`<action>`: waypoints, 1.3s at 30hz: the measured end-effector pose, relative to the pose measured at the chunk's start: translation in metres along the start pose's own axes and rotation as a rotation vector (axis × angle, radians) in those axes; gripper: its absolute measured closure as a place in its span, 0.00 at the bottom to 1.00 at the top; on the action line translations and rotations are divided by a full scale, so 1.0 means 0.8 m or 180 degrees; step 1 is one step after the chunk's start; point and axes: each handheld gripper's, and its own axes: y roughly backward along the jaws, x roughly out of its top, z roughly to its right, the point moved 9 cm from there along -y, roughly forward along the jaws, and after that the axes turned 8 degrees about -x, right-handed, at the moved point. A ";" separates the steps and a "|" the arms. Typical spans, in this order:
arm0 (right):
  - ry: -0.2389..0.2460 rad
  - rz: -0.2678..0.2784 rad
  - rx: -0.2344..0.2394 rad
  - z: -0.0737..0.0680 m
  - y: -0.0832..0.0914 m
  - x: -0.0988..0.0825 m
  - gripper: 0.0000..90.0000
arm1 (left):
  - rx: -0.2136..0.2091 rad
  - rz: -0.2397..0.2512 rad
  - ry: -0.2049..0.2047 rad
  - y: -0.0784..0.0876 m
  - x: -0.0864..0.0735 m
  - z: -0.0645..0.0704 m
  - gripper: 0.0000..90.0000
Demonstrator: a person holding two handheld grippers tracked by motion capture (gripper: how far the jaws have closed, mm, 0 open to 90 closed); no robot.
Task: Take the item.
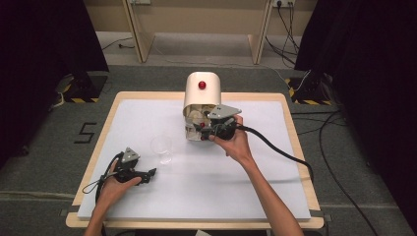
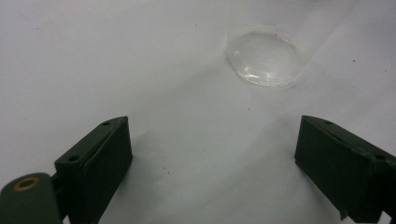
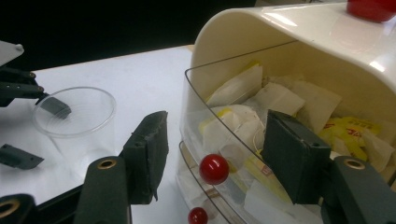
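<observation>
High view: my right gripper, jaws spread, reaches the cream dispenser's red knob; my left gripper, spread, rests near clear plastic cup.

A white box with a red knob stood at the back of the counter. The right tongs were at its front. A clear cup stood near the middle. The left tongs pointed toward it, near but apart.
</observation>
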 end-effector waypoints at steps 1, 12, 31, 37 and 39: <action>0.0000 0.0000 0.0000 0.000 0.000 0.000 0.45 | 0.0000 0.0000 0.0000 0.000 0.000 0.000 0.11; 0.0178 -0.0109 0.0129 -0.018 0.020 -0.008 0.48 | -0.0002 0.0001 0.0003 0.000 0.000 0.000 0.11; 0.0348 -0.0218 0.0222 -0.048 0.049 -0.023 0.49 | -0.0002 0.0004 0.0006 0.000 0.000 0.000 0.11; 0.0393 -0.0249 0.0218 -0.051 0.053 -0.025 0.49 | 0.0000 0.0004 0.0006 0.000 0.000 0.000 0.11; 0.0395 -0.0264 0.0229 -0.052 0.054 -0.026 0.49 | -0.0001 0.0005 0.0007 0.000 0.000 0.000 0.11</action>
